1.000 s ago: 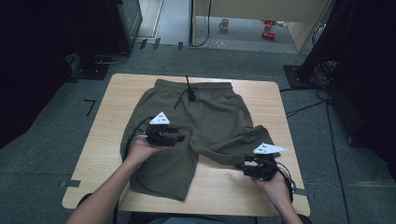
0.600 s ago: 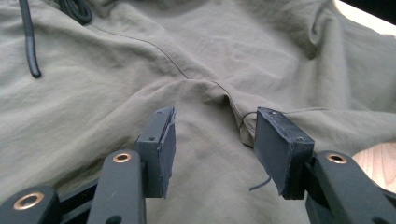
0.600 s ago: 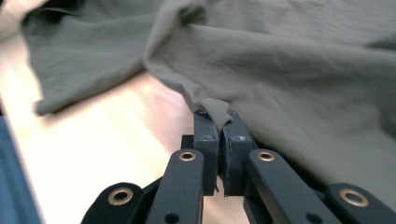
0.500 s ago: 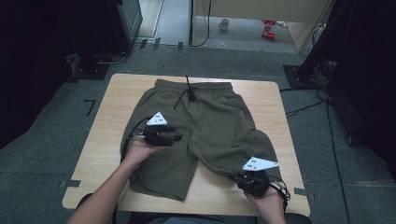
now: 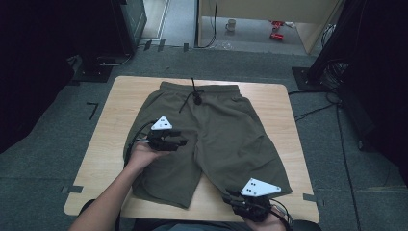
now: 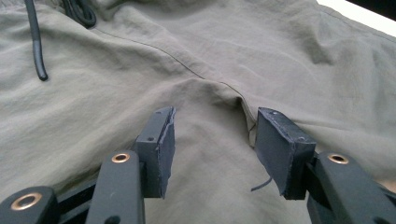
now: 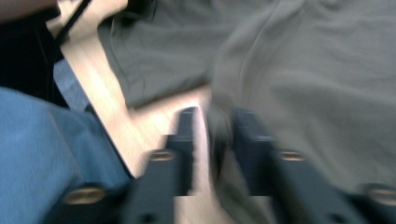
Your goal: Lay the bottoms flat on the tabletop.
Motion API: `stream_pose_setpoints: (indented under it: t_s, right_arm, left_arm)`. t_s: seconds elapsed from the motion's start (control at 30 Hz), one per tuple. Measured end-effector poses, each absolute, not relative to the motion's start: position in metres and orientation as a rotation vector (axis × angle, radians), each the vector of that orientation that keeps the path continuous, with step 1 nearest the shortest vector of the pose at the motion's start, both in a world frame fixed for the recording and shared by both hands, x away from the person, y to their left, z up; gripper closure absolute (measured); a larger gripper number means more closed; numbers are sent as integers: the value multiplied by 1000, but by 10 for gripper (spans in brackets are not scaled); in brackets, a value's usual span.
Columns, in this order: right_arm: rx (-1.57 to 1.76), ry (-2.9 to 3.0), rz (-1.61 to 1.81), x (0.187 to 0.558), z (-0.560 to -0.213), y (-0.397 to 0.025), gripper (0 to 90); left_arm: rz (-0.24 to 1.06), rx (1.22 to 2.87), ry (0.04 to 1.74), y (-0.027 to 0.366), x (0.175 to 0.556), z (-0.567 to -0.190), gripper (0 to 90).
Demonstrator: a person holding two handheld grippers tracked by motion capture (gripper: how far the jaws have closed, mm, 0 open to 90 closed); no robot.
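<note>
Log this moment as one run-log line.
left tongs: open, over shorts crotch | right tongs: at hem of the person's right leg, blurred, grip unclear | table: shorts flat

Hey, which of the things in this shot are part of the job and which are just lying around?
Part of the job:
- olive green fabric shorts
- their black drawstring
- left tool, open above the crotch seam
- right tool, at the leg hem

Lying about:
- white mug
- red items on the floor
</note>
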State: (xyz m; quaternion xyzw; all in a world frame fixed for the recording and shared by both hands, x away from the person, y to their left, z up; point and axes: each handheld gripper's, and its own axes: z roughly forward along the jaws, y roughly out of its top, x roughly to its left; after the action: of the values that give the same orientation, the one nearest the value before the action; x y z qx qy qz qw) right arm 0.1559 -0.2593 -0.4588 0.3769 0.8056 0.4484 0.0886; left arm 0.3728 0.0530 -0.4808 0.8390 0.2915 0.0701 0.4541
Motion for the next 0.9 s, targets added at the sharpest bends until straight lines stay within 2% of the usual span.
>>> stream_pose_setpoints:
  t_s: [0.07,0.13,0.33,0.53,0.7,0.9]
  right_arm:
    - [1129,2354,1355,159,-450,-263,524]
    - [1128,2295,1383,162,-437,-270,521]
    - [1184,2152,1450,190,-421,-297,598]
    - [1152,2110,1396,227,-428,-303,623]
    - [1164,2109,1362,263,-438,-308,602]
    - [1220,2093,1351,303,-454,-320,571]
  left_arm:
    - [176,2068,722,53,373,-481,474]
    - [183,2069,723,54,373,-481,473]
    - [199,2094,732,57,375,-481,469]
    - [203,2102,755,73,378,-473,459]
    - [223,2140,758,90,376,-471,468]
    - [170,2149,803,127,356,-479,471]
